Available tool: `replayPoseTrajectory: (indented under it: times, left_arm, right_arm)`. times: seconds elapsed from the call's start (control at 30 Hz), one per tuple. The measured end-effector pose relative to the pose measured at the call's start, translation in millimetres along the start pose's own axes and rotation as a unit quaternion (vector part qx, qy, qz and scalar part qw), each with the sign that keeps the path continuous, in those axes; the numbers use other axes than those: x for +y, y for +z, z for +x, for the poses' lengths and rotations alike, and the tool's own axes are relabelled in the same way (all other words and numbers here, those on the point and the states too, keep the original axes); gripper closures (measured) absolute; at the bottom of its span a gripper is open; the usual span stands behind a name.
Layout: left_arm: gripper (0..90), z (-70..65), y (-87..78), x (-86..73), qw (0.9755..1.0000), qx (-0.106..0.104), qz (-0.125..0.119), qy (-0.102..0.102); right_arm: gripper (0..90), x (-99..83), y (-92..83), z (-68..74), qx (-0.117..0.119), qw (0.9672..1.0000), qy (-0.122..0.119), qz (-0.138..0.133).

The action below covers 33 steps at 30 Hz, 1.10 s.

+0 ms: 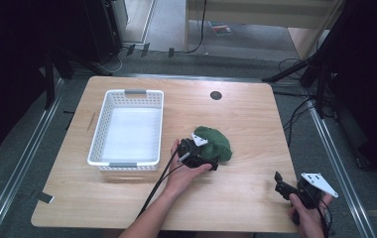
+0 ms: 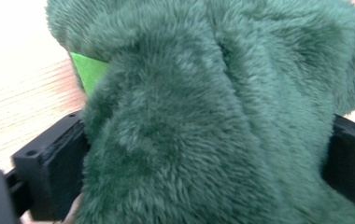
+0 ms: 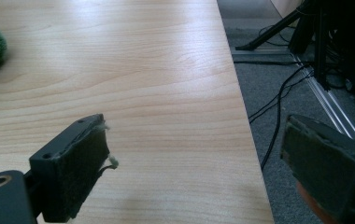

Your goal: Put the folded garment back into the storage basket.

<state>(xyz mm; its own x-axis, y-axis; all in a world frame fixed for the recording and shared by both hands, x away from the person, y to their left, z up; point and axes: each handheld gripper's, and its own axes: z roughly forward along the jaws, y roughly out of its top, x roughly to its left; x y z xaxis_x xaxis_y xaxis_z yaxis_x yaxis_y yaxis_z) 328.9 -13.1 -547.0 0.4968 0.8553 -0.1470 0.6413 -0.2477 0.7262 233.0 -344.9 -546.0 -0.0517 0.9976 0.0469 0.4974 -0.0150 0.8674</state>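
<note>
Green plush toy [image 1: 215, 143] lies on wooden table [image 1: 246, 114], right of white basket [image 1: 127, 128], near table centre. Left gripper [image 1: 207, 159] at toy's near edge, jaws either side of fur, pressed into it: toy clamped. Right gripper [image 1: 282, 184] at table's near-right corner, well apart from toy, jaws wide, nothing between.

A light wooden table [image 1: 246, 114] stands on grey carpet [image 1: 176, 59], with black cables [image 3: 278, 100] and dark stands [image 1: 320, 54] around.
</note>
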Motion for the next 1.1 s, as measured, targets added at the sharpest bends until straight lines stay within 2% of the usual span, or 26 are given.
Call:
replayPoseTrajectory:
  times: [0.1,0.13,0.23,0.27,0.3,0.33,0.43,0.53,0.67,0.73,0.83,0.97,1.1]
  left_arm:
    - [11.0,-1.6,-1.5,-0.3,1.0000,0.002,0.000,0.008]
    - [14.5,-2.0,-3.0,-0.5,0.9999,0.008,-0.002,0.007]
    - [18.3,-1.4,-4.8,0.3,1.0000,0.006,-0.001,0.002]
    - [24.7,-1.1,-5.6,0.8,1.0000,0.008,-0.005,0.000]
    - [24.7,-0.3,-6.7,1.3,1.0000,0.006,-0.006,-0.003]
    - [31.6,0.3,-7.7,1.9,0.9999,0.003,-0.011,-0.009]
    - [37.9,3.1,-10.8,3.9,0.9996,-0.009,-0.018,-0.019]
    - [40.6,4.9,-14.7,5.7,0.9994,-0.012,-0.026,-0.020]
    - [41.9,4.1,-25.5,9.1,0.9990,-0.013,-0.040,-0.012]
    - [41.9,4.5,-34.8,12.7,0.9983,-0.020,-0.050,-0.023]
    - [41.9,5.1,-43.7,15.7,0.9976,-0.022,-0.060,-0.026]
    - [41.9,7.5,-54.0,18.6,0.9971,-0.022,-0.070,-0.019]
    - [42.0,11.1,-61.8,20.6,0.9963,-0.023,-0.079,-0.024]
  right_arm:
    - [8.1,-0.1,0.0,0.2,0.001,1.0000,-0.001,0.000]
    - [8.1,-0.1,-0.1,0.6,0.002,1.0000,0.000,0.001]
    - [8.2,-0.1,0.0,0.5,0.001,1.0000,0.000,0.001]
    - [8.2,0.0,0.1,0.4,0.002,1.0000,-0.001,0.001]
    - [8.2,0.0,0.1,0.4,0.002,1.0000,-0.001,0.001]
    - [8.2,0.0,0.1,0.4,0.002,1.0000,0.000,0.001]
    - [8.2,0.0,0.1,0.1,0.002,1.0000,0.000,0.001]
    - [8.2,0.1,0.1,0.1,0.002,1.0000,0.001,0.002]
    - [8.2,0.0,0.1,0.0,0.003,1.0000,0.000,0.001]
    - [8.2,0.1,0.1,0.2,0.002,1.0000,0.001,0.002]
    - [8.2,0.1,0.2,0.2,0.002,1.0000,0.000,0.002]
    - [8.1,0.0,0.1,0.7,0.001,1.0000,-0.001,0.002]
    - [8.1,-0.1,-0.3,1.0,0.002,1.0000,-0.004,0.000]
